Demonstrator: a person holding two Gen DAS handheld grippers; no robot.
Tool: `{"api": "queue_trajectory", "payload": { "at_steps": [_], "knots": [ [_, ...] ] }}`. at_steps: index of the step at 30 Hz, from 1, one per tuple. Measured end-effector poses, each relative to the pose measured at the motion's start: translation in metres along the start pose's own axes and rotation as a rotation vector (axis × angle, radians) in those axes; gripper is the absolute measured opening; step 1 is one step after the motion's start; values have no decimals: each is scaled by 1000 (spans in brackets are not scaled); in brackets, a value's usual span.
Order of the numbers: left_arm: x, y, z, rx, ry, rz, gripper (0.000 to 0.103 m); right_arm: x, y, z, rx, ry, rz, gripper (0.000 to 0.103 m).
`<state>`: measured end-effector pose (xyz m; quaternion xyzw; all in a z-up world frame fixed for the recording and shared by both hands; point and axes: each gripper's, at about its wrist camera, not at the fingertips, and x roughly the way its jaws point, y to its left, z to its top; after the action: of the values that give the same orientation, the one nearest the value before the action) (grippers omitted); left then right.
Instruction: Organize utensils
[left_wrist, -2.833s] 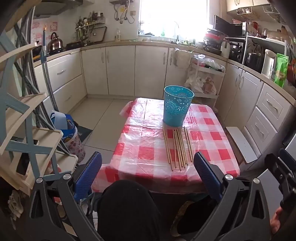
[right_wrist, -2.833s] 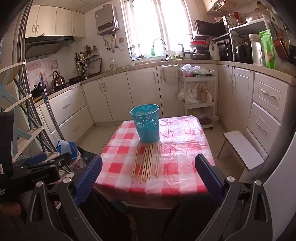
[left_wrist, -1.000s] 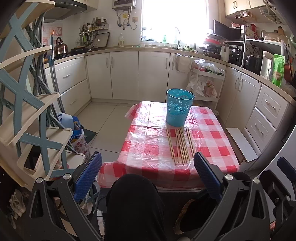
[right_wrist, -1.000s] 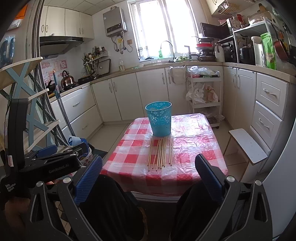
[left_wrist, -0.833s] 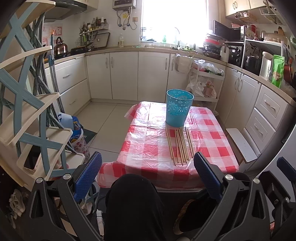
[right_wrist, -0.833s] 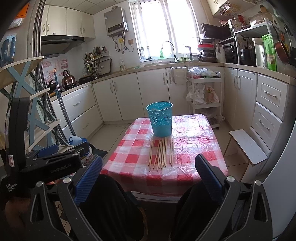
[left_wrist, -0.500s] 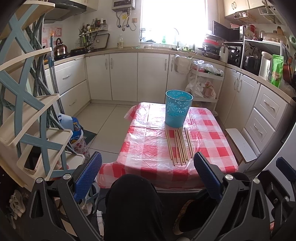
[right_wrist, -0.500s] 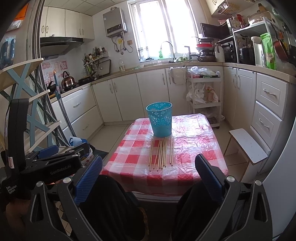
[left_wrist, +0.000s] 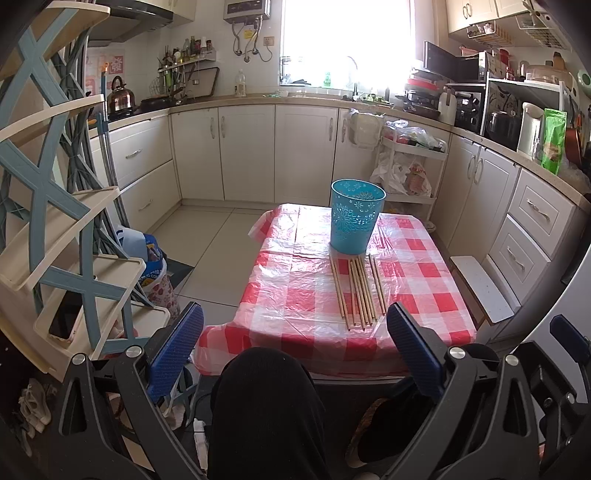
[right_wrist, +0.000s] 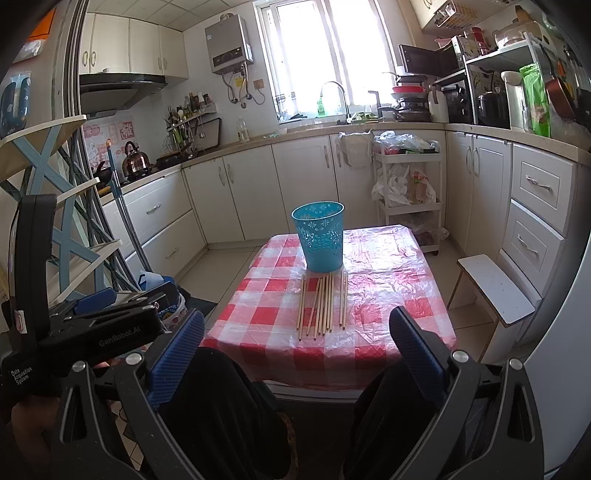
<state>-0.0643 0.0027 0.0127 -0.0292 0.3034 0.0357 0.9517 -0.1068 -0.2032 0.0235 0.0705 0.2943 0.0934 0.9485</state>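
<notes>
Several wooden chopsticks (left_wrist: 357, 288) (right_wrist: 322, 303) lie side by side on a low table with a red-and-white checked cloth (left_wrist: 295, 299) (right_wrist: 388, 291). Just behind them stands a blue perforated basket (left_wrist: 355, 220) (right_wrist: 320, 235), upright. My left gripper (left_wrist: 293, 341) is open and empty, held well short of the table's near edge. My right gripper (right_wrist: 295, 341) is also open and empty, at a similar distance. In the right wrist view the left gripper's body (right_wrist: 96, 325) shows at the left.
A person's dark-clothed knees (left_wrist: 266, 398) (right_wrist: 229, 406) sit between me and the table. A blue-and-cream shelf rack (left_wrist: 55, 206) stands at the left. A small white stool (left_wrist: 484, 288) is right of the table, with white cabinets (left_wrist: 532, 221) behind. Bags (left_wrist: 155, 266) rest on the floor at left.
Both grippers have drawn back and risen slightly since 2.8 s ago, so the table looks smaller. Over the last second the views are nearly steady. Both stay open.
</notes>
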Motion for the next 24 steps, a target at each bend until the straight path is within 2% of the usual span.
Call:
{"api": "queue_trajectory", "payload": {
  "at_steps": [16,19,24],
  "knots": [
    [1,0,1,-5,3,-5,95,3,0,-1,0,1,0,96],
    [7,3,2,-16,23,-32,95,9,-2,-1,0,10,-2,96],
    [22,1,5,-7,33,-28,95,31,-8,1,7,29,-9,96]
  ]
}}
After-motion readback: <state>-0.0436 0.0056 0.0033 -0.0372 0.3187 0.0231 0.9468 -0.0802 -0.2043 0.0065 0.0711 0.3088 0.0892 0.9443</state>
